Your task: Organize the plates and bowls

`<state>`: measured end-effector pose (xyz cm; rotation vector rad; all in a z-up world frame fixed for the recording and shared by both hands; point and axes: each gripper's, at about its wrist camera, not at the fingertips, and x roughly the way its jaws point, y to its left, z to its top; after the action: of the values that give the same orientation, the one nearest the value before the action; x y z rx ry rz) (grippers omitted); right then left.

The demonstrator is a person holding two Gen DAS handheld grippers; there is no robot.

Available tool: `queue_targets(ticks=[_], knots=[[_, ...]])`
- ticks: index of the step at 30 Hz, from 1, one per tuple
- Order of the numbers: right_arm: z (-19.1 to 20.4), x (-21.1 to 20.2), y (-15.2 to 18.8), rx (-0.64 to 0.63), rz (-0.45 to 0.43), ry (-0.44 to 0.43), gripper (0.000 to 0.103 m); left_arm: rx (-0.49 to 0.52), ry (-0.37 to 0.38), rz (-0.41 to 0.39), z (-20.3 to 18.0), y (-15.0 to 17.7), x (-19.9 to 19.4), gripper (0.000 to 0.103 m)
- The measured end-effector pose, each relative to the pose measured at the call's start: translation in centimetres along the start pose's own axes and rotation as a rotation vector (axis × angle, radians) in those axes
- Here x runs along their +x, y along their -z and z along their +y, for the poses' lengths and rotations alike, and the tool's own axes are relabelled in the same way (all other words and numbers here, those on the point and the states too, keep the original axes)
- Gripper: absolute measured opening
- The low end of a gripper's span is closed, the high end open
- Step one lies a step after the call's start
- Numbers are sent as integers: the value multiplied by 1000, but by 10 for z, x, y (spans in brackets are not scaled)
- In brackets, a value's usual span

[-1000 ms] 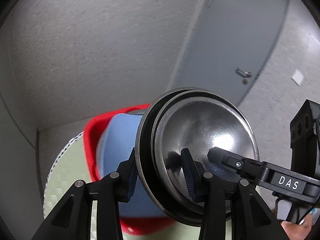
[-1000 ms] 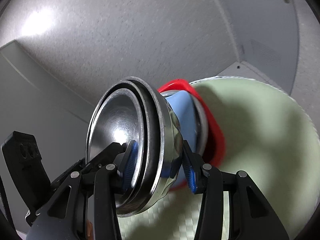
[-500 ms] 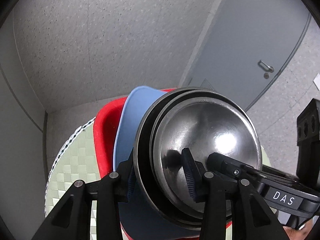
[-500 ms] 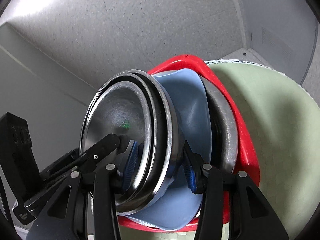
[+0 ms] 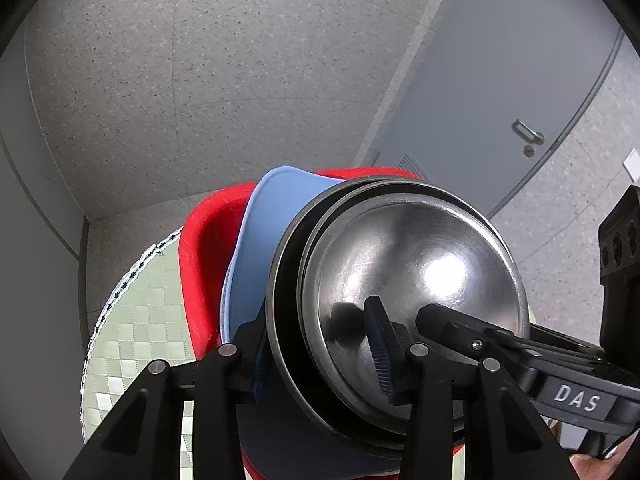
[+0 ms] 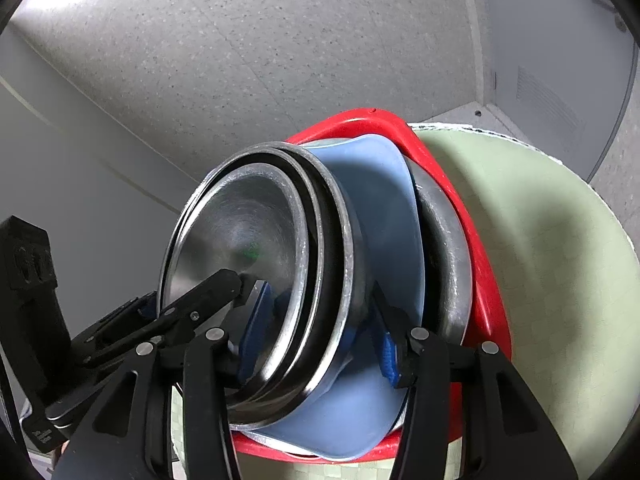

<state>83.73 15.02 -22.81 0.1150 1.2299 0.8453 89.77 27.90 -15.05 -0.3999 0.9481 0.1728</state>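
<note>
A nested stack of steel bowls is held between both grippers. My left gripper is shut on the stack's rim, one finger inside the innermost bowl. My right gripper is shut on the same stack from the other side. The stack sits against a blue plate. The blue plate lies on a steel dish inside a red tray. The lower part of the stack is hidden behind the fingers.
The red tray rests on a round table with a pale green checked cloth. Speckled floor surrounds it. A grey door stands beyond the table, and a grey wall panel runs along the left.
The bowl stack has come down against the blue plate in the red tray. Both grippers moved with it and kept their hold.
</note>
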Motion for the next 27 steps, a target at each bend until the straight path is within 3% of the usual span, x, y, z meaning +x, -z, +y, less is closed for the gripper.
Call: queue_targets(ticks=[12, 14, 19, 25, 27], knots=[[3, -22, 1, 47, 26, -6, 64, 25, -25, 11, -9, 3, -7, 40], [6, -28, 1, 43, 3, 0, 78, 37, -23, 9, -12, 2, -9, 48], [8, -38, 5, 31, -25, 14, 78, 55, -32, 3, -18, 4, -16, 60], [6, -48, 16, 51, -57, 0, 78, 51, -35, -22, -19, 8, -35, 67], [6, -54, 22, 49, -70, 4, 78, 37, -26, -43, -17, 11, -48, 79]])
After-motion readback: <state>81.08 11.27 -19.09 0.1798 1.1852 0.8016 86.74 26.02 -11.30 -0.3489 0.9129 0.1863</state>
